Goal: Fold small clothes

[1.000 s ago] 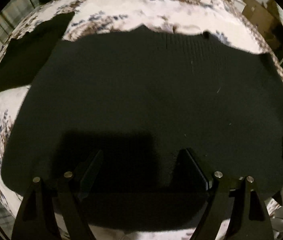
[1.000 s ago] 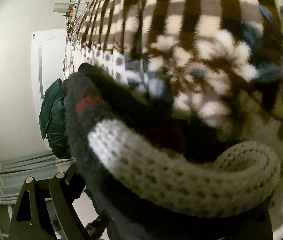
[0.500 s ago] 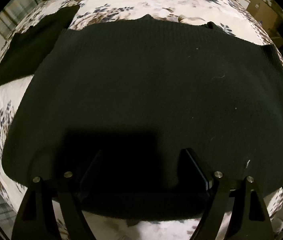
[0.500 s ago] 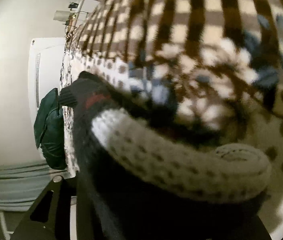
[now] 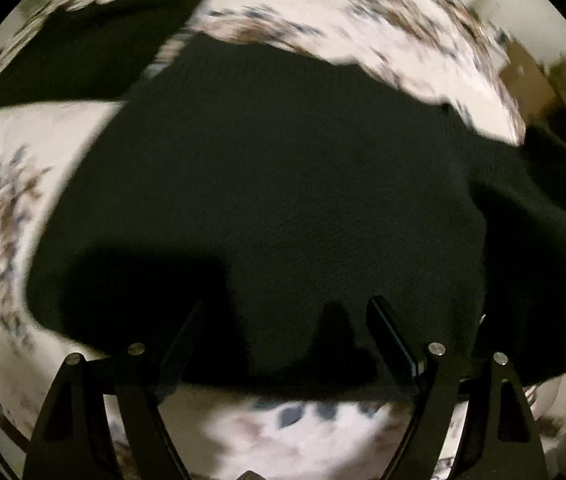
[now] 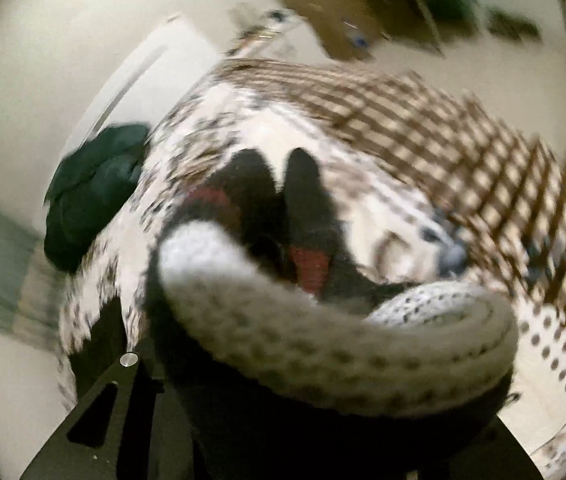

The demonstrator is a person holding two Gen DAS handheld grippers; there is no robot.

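Floral bedspread [image 5: 43, 140] lies under a black sweater [image 5: 283, 200] spread flat, its right side lifted in a fold. Left claw [image 5: 283, 340] stands released over the near hem. Right claw [image 6: 323, 420] is clenched on a bunched knit garment [image 6: 323, 344], white-speckled with black and red, above the bed

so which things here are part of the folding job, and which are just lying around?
In the job:
- black knit garment, spread flat on the bedspread
- left gripper, open over its near hem
- right gripper, fingertips hidden by a black knit piece with cream and red bands

Lying about:
- floral bedspread
- separate dark cloth, top left
- dark green bundle
- cardboard box
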